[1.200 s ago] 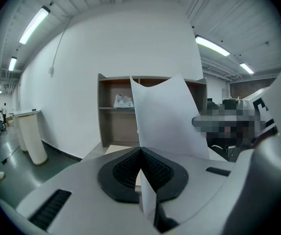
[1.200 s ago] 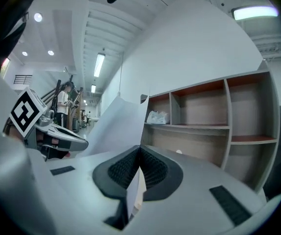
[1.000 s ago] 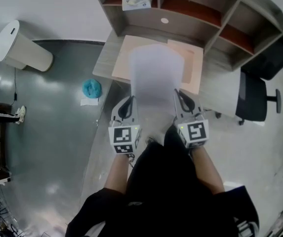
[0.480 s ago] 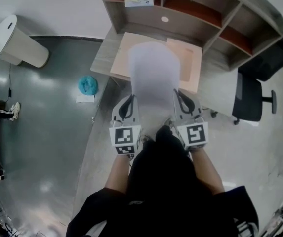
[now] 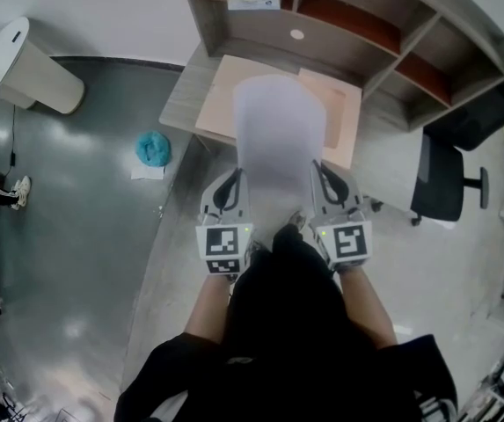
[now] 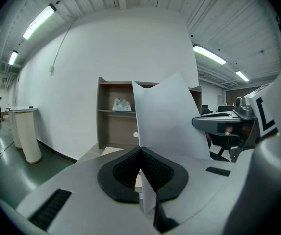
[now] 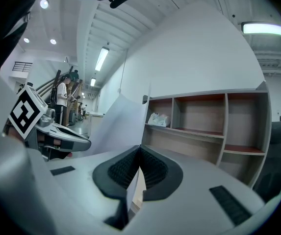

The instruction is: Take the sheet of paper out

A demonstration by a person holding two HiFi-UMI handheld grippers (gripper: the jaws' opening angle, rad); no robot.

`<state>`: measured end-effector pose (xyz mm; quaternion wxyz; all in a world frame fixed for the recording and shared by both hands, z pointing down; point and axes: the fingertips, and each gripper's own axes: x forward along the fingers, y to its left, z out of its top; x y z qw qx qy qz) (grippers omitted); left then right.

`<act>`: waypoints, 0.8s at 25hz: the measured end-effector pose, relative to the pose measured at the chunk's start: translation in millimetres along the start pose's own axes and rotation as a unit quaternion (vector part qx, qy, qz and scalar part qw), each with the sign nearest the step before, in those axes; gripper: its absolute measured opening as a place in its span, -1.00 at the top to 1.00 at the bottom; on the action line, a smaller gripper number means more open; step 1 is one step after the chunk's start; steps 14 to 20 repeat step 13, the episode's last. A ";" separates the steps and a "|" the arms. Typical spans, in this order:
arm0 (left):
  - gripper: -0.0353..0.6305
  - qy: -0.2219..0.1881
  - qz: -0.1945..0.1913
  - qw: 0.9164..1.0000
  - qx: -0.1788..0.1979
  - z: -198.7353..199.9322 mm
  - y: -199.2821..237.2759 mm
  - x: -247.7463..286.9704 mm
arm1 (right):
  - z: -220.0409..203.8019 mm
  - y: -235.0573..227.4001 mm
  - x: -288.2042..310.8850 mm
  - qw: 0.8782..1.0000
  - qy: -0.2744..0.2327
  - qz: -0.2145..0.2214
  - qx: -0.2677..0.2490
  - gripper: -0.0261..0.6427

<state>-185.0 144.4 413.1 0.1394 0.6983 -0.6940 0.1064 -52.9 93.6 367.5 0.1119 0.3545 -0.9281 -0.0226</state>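
in the head view the sheet of paper (image 5: pixel 278 134) is seen stretched between the left claw (image 5: pixel 232 187) and the right claw (image 5: pixel 325 183), its long axis running away from them over the far counter (image 5: pixel 181 104), one near corner by each hand. in the left gripper view the jaws are clamped on the sheet's left edge, the sheet rising rightward. in the right gripper view the jaws are pinched on its right edge, so an even pull nearward is judged needed.
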 end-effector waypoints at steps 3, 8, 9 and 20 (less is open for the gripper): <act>0.76 0.002 -0.004 1.000 0.000 0.3 -0.1 4.2 | 1.3 -0.5 4.2 1.000 0.000 -0.001 0.001 0.87; 0.76 0.006 -0.013 1.000 0.000 -0.1 -2.2 12.8 | -0.2 -5.6 7.5 1.000 0.003 -0.007 -0.001 0.87; 0.76 0.006 -0.015 1.000 0.001 0.2 -2.5 14.8 | -0.7 -7.5 8.3 1.000 0.004 -0.008 0.001 0.87; 0.76 0.007 -0.018 1.000 0.002 1.1 -3.0 24.4 | -4.2 -15.4 12.8 1.000 0.008 -0.011 0.012 0.87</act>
